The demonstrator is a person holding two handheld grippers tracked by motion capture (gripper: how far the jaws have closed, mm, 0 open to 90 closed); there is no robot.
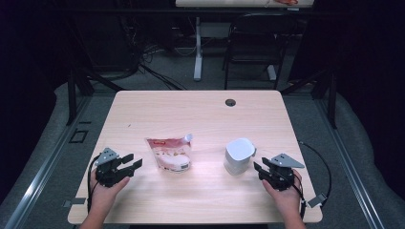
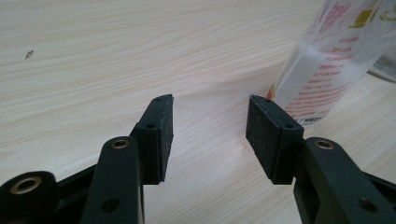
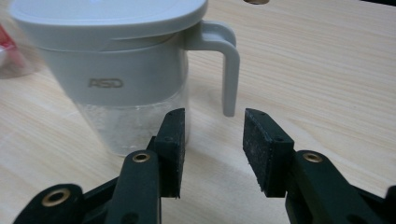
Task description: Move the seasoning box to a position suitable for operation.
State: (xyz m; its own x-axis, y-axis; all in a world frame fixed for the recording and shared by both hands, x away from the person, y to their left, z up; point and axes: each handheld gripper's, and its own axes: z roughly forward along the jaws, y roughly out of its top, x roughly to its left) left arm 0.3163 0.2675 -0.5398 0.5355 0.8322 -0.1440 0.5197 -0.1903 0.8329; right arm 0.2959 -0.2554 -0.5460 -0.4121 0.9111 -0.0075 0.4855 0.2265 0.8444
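So there's a light wooden desk [image 1: 200, 114] with two things sitting on it. Biggest is a jug [image 1: 239, 155] with a white lid and handle and a clear bottom half, standing upright on the right side. A bit left of it, near the middle, lies a see-through pouch [image 1: 169, 153] with red print and a spout at its top corner.

The right gripper [image 1: 259, 168] sits just beside the jug, low on the desk. Its fingers [image 3: 261, 149] are spread wide with nothing between them; in the right gripper view the jug's handle [image 3: 228, 70] hangs just ahead of the gap and the body sits off to the left finger's side, not touching.

The left gripper [image 1: 133, 161] is parked near the pouch, also gaping open and empty. In the left gripper view the pouch [image 2: 331, 60] lies ahead and off past the right-hand finger [image 2: 268, 135], close but apart.
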